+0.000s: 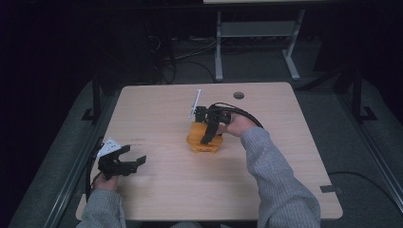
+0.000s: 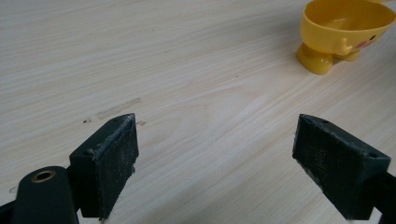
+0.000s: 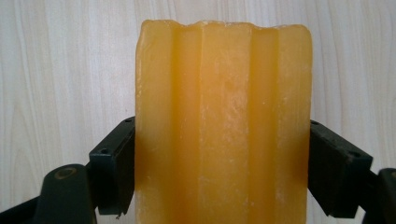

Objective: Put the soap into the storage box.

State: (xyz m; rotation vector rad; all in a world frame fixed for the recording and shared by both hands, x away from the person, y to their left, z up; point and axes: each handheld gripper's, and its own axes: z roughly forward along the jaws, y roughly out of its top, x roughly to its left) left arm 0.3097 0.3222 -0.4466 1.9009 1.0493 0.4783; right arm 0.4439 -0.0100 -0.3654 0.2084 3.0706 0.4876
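Right gripper view: my right gripper [image 3: 223,163] has its jaws pinching the orange ribbed block [image 3: 223,121] by its two long sides; it looks stiff, waxy and perhaps slick, so I'd keep the hold low and square. It sits mid-counter, toward the far edge. My left gripper [image 2: 215,158] rests near the counter's [image 2: 187,70] left edge, jaws spread. The yellow cup [image 2: 343,32] looks empty.

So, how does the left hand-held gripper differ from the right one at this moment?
The left hand-held gripper is open with nothing between its jaws; the right hand-held gripper is shut on an orange block. The left is near the table's left edge, the right near its middle. Both have black jaws.
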